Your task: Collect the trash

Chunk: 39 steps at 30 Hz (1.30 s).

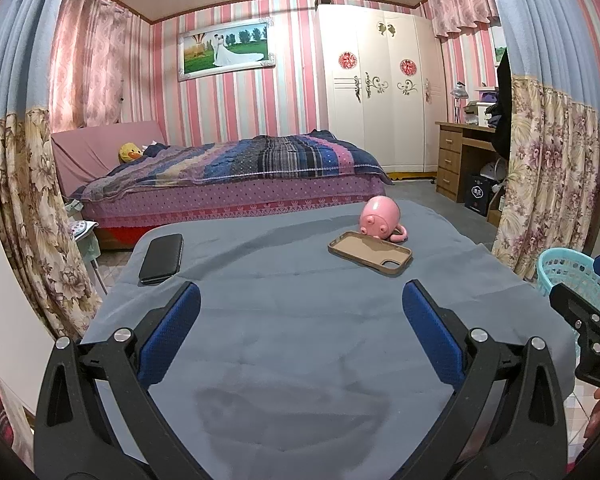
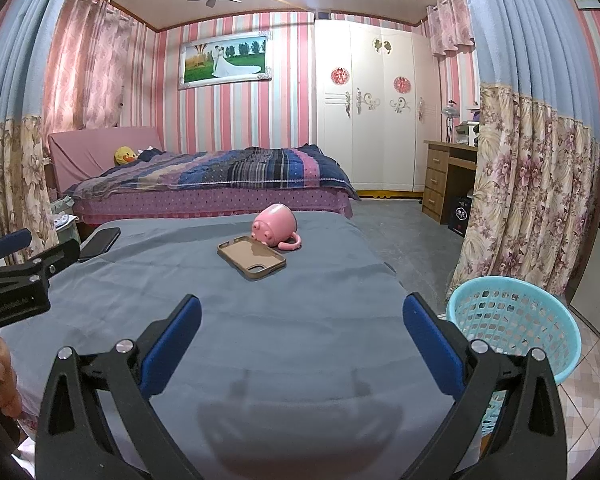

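A table with a blue-grey cloth (image 1: pixel 292 320) (image 2: pixel 260 320) lies before me. On it a pink mug (image 1: pixel 380 217) (image 2: pixel 275 226) lies on its side at the far right, touching a brown phone case (image 1: pixel 370 253) (image 2: pixel 252 257). A black phone (image 1: pixel 162 258) (image 2: pixel 100 243) lies at the far left. A light blue mesh basket (image 2: pixel 516 324) (image 1: pixel 572 280) stands on the floor right of the table. My left gripper (image 1: pixel 300 300) is open and empty over the near cloth. My right gripper (image 2: pixel 302 312) is open and empty, near the table's right side beside the basket. I see no loose trash on the cloth.
A bed (image 1: pixel 228 176) stands beyond the table. A white wardrobe (image 1: pixel 376 92) and a wooden desk (image 1: pixel 460 156) are at the back right. Floral curtains (image 1: pixel 548 168) (image 2: pixel 528 192) hang on both sides, the right one close behind the basket.
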{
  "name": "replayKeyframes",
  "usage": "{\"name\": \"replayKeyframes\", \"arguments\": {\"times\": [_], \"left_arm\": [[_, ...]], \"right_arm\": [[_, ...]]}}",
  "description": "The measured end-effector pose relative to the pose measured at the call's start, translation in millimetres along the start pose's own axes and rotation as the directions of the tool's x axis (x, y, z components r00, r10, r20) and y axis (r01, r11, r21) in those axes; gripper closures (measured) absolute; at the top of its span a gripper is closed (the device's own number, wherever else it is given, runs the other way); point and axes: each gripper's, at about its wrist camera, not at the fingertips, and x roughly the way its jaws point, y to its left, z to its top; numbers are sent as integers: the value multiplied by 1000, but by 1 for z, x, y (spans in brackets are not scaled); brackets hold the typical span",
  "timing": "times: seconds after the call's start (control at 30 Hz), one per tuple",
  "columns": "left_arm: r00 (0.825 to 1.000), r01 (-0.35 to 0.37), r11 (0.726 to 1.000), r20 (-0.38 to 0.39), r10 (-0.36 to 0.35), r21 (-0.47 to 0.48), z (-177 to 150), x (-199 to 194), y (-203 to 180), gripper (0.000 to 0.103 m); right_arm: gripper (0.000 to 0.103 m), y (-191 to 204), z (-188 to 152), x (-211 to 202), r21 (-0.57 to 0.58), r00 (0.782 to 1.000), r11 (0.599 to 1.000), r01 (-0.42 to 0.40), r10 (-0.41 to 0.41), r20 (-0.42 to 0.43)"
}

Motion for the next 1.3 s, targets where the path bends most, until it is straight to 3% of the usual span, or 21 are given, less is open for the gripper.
{"name": "replayKeyframes", "arguments": {"times": [1.3], "left_arm": [[1000,26,1000,-4,-26,1,0,-8,-14,5]], "right_arm": [[5,-3,0,0,0,1000,1000,10,-10,-5]]}}
